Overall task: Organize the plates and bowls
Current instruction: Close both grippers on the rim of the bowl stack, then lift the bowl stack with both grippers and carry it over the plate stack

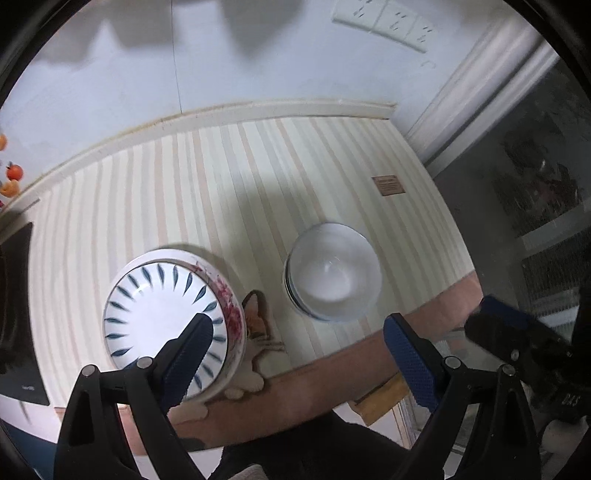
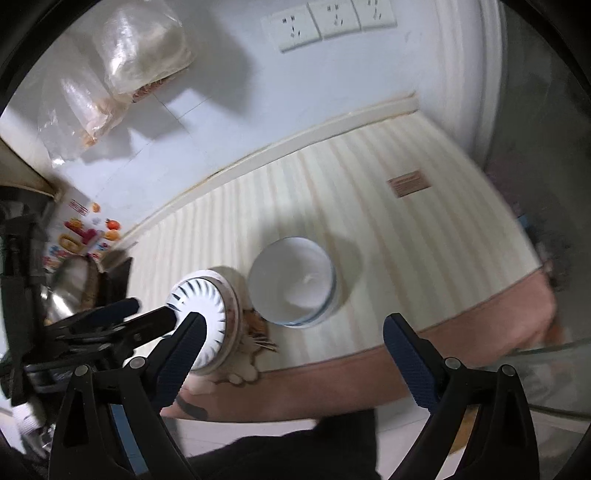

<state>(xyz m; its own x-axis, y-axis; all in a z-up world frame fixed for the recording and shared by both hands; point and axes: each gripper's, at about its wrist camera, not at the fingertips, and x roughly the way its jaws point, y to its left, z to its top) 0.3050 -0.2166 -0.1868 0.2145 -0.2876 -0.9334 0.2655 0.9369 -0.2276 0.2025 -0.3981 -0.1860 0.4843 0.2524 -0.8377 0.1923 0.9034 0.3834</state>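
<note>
A: Striped cream-and-beige cloth [image 1: 229, 177] covers the bench; its near edge is a plain pinkish band. Two stacks of crockery stand on it.

B: Which stacks?

A: Left: a white plate with blue leaf strokes round its rim [image 1: 162, 314], lying on top of a white bowl with a red flower pattern on its outer wall [image 1: 232, 314]. This stack sits close to the near edge of the bench, partly over a cat picture printed on the cloth [image 1: 258, 321]. Right: a plain white bowl nested in a second bowl with a blue line at the rim [image 1: 332, 273], standing apart from the left stack and slightly farther back.

B: Grippers?

A: Left gripper [image 1: 299, 354] has its jaws spread wide, nothing between them. In its own view the left blue pad overlaps the leaf-stroke plate; whether it touches I cannot tell. Right gripper [image 2: 295, 354] likewise stands wide apart and empty, over the near edge of the bench, with the white bowls beyond the gap between its fingers.

B: Surroundings?

A: White wall behind the bench with a row of white sockets [image 2: 328, 22]. Clear plastic bags [image 2: 140, 48] hang on the wall far left. Coloured fruit stickers [image 2: 88, 236] lower left. Right-wrist view is motion-blurred.
</note>
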